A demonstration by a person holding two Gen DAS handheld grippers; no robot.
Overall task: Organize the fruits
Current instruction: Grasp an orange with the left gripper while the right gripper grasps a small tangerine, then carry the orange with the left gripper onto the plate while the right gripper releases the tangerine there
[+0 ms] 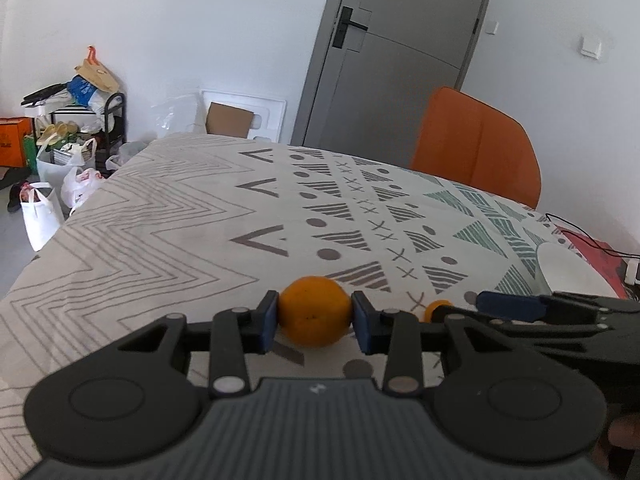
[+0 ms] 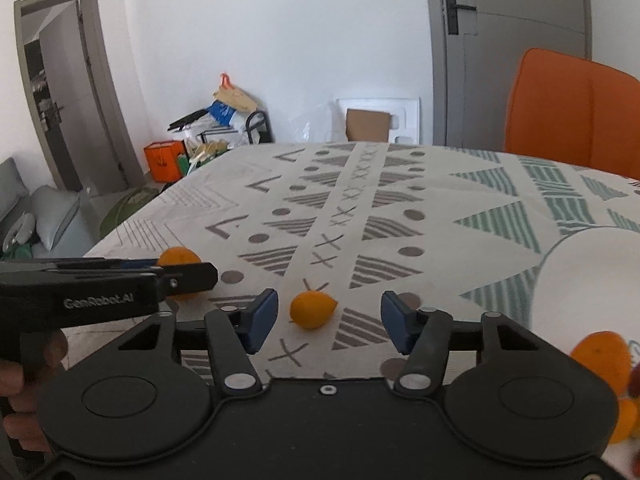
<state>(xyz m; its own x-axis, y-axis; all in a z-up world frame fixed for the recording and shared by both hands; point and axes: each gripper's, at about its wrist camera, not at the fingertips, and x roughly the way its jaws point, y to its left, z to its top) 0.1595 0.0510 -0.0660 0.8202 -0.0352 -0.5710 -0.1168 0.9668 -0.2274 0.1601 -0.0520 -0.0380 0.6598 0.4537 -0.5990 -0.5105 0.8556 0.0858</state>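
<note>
Orange against blue: a round orange (image 1: 315, 311) sits clamped between the two blue pads of the left gripper (image 1: 315, 318), each pad pressed flat to one side of the fruit, just above the patterned tablecloth (image 1: 168, 216). In the right wrist view the same orange (image 2: 179, 258) peeps out behind the left gripper's (image 2: 188, 276) black fingers, near the tablecloth's (image 2: 400, 184) near left edge.

The right gripper (image 2: 329, 322) holds its blue pads apart, with a smaller orange fruit (image 2: 313, 310) lying on the cloth between them; neither pad touches it, and the gap on each side is plain. From the left wrist view only a sliver of that small fruit (image 1: 437, 309) shows, beside the right gripper (image 1: 516, 306), which reaches in from the right edge of the cloth.

A white plate (image 2: 592, 280) rests on the cloth's right side, beyond the right gripper. More orange fruit (image 2: 600, 358) lies at the near right corner of the cloth, partly cut off by the picture's edge and blurred. In the left wrist view the plate (image 1: 568, 268) appears past the right gripper, next to something red that I cannot make out.

An orange chair (image 1: 478, 144) stands at the far right side of the cloth, with a grey door (image 1: 400, 52) behind it. Bags and a cluttered rack (image 1: 80, 120) stand on the floor off the cloth's far left corner.
</note>
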